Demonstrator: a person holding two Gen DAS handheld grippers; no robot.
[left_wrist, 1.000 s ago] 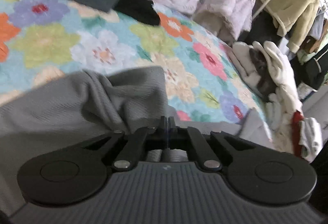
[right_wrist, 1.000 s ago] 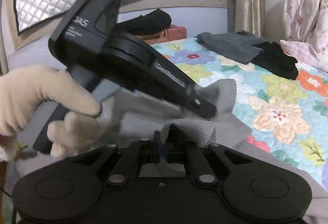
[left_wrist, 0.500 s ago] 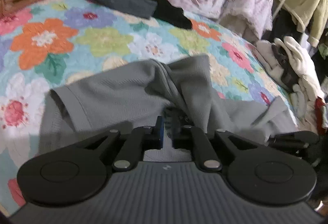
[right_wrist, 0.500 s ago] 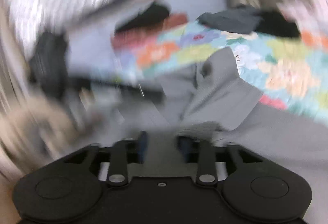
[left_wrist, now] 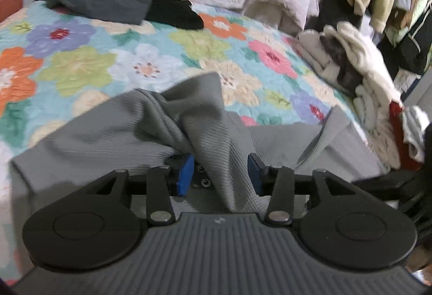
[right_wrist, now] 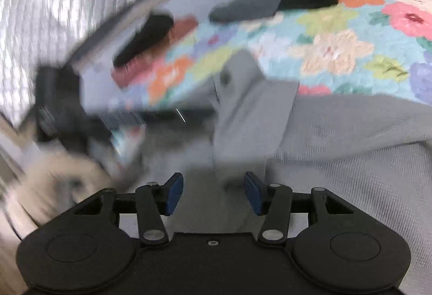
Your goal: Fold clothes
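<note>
Showing no readable writing, possibly blurred

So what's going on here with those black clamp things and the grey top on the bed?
A person is folding clothes with a hand-held gripper in each hand. The grey shirt lies partly folded on the floral bedspread. Both grippers are letting go: the left gripper is opening with a bunched fold between its jaws, unpinched, and the right gripper is opening over the shirt with nothing gripped. More dark clothes wait further up the bed.
</note>
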